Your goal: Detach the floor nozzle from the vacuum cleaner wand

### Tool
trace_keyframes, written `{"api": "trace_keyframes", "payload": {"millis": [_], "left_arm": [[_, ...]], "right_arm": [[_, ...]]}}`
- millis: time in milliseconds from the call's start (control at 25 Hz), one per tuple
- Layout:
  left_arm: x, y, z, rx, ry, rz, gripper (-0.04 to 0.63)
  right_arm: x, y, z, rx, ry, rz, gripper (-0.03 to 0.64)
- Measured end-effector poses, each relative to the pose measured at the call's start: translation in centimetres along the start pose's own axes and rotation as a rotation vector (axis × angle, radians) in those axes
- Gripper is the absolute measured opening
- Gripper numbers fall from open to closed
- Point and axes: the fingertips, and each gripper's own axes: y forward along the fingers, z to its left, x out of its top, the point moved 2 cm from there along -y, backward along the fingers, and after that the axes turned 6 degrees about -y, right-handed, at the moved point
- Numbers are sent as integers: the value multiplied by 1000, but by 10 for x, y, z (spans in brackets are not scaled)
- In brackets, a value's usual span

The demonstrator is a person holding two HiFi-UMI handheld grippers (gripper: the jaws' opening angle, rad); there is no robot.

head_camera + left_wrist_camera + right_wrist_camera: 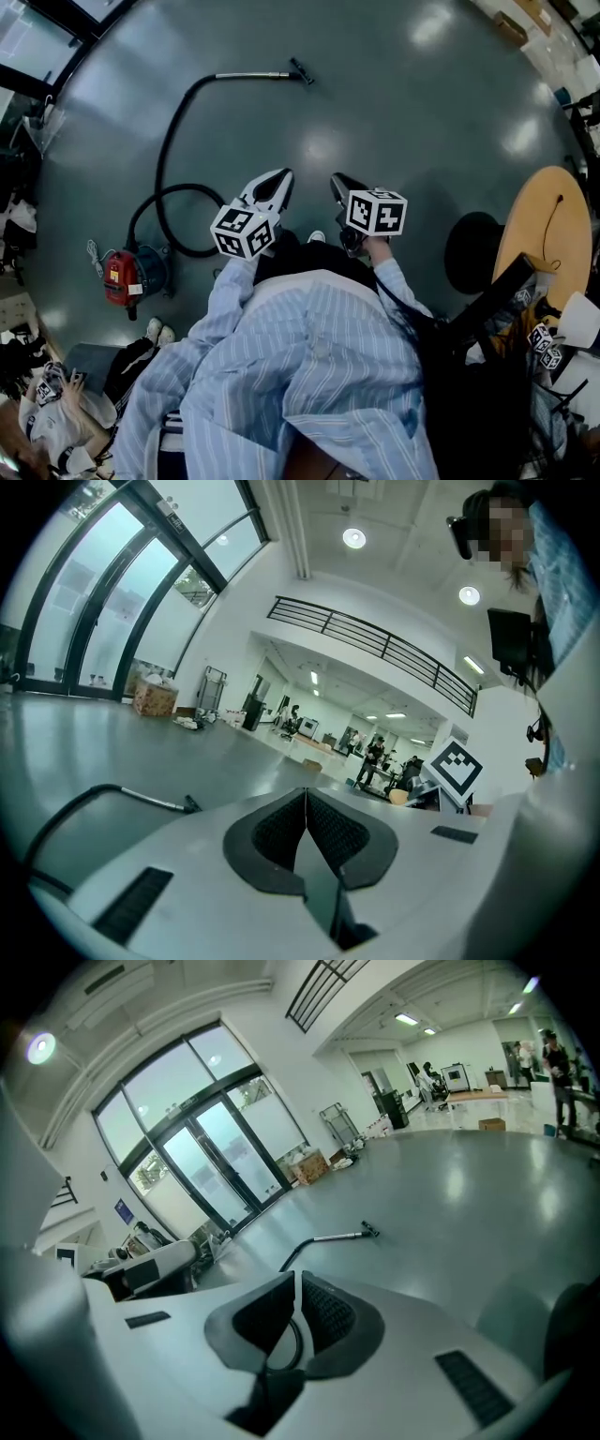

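Observation:
The vacuum lies on the grey floor far ahead of me. Its red canister [122, 277] sits at the left, and a black hose [169, 141] loops up to the metal wand [248, 76]. The small dark floor nozzle [301, 71] is on the wand's right end. My left gripper [279, 178] and right gripper [336, 181] are held side by side in front of my body, both shut and empty, well short of the wand. The left gripper view shows its shut gripper [305, 797] with the nozzle [190, 805] low at the left. Beyond the right gripper [297, 1283] lie the wand [333, 1237] and nozzle [370, 1231].
A round wooden table [553, 225] and a black round seat [473, 248] stand at my right. A person [47, 412] sits on the floor at the lower left. Glass doors [202, 1162] and boxes [155, 697] line the far walls.

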Motion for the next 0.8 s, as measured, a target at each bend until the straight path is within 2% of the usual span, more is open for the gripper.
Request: {"api": "trace_keyframes", "payload": {"millis": [240, 480, 640, 800], "left_arm": [[11, 2, 16, 47, 4, 12, 6], [21, 18, 41, 33, 4, 31, 6], [34, 30, 75, 9, 4, 46, 6], [74, 43, 126, 1, 12, 37, 6]], "right_arm": [[10, 11, -7, 15, 37, -3, 28], [24, 39, -11, 12, 61, -6, 28], [44, 68, -12, -26, 84, -3, 28], [78, 112, -2, -63, 92, 14, 28]]}}
